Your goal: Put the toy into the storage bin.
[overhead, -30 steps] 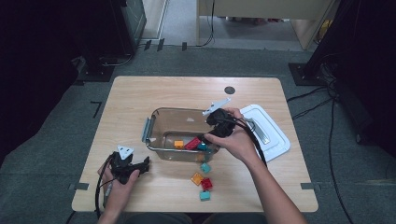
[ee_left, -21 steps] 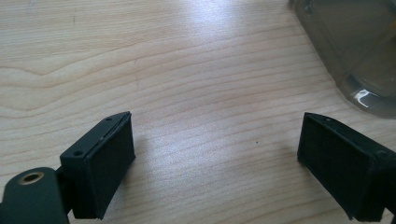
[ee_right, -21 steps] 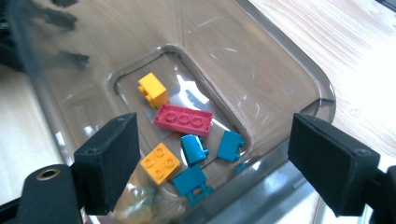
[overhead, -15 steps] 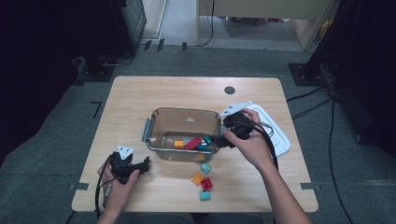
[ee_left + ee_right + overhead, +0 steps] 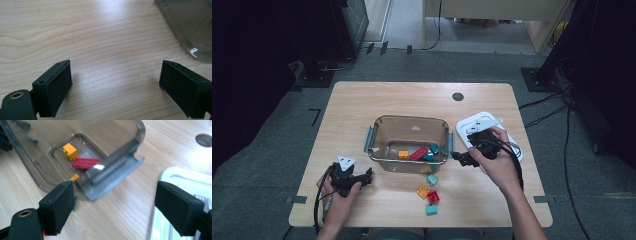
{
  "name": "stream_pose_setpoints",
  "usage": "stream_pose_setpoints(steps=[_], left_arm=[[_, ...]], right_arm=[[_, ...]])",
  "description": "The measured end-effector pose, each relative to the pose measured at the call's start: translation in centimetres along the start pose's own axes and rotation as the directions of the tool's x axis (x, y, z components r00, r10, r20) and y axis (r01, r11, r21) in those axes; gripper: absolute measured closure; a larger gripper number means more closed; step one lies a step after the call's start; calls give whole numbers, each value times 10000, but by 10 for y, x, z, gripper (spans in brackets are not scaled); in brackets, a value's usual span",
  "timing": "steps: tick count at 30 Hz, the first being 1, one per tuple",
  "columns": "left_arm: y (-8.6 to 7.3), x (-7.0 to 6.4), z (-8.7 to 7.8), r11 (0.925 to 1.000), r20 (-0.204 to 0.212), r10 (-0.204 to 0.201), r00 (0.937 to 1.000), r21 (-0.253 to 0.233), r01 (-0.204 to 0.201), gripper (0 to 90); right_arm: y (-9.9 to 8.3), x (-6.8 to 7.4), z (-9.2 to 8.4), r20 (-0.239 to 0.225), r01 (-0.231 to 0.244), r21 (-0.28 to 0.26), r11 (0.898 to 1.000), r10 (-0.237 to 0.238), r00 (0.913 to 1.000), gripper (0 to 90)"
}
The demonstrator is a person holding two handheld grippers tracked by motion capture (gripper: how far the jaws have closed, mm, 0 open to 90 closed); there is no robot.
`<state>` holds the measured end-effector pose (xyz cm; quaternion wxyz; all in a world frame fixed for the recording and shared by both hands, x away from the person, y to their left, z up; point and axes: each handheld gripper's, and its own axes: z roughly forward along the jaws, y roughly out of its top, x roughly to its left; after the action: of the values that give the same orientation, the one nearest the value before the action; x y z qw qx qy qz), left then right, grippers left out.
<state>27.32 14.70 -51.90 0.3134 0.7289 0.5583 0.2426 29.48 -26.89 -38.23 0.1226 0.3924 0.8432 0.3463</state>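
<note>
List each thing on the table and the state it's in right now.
Clear container: open, upright, holding bricks.
White lid: off, flat beside the container.
Red brick: lying inside the container.
Left gripper: open, empty.
Right gripper: open, empty.

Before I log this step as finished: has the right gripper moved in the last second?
Yes. The right gripper has pulled back from over the clear box to its right side, beside the white lid.

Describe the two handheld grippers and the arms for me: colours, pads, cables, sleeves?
Both grippers are black. The left gripper carries a grey three-cornered plate and trails a black cable; the right gripper trails black cables too. Each has flat, black rectangular jaw pads. Forearms are bare; no sleeves visible.
</note>
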Motion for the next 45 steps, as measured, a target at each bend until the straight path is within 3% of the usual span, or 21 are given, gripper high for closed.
stream_pose_setpoints(steps=[8,22,26,34,40,45], left_arm=[[0,0,0,10000,8,-5,10000,12,5,106],[-1,0,-1,10000,29,-2,10000,8,2,108],[-1,0,-1,10000,34,4,10000,8,-4,108],[0,0,-1,10000,29,-10,10000,-2,10,107],[0,0,0,10000,41,-6,10000,-4,6,107],[0,0,0,10000,39,-7,10000,-5,7,107]], right_arm=[[-28,-5,-6,390,-547,-253,9982,556,9977,170],[-83,-1,16,194,-1417,-83,9899,1419,9897,192],[-92,5,24,146,-1602,-69,9871,1603,9870,219],[-103,22,44,-461,-1592,267,9869,1603,9860,241],[-100,40,59,-677,-1366,423,9897,1393,9879,265],[-96,56,70,-678,-1413,94,9899,1416,9876,363]])
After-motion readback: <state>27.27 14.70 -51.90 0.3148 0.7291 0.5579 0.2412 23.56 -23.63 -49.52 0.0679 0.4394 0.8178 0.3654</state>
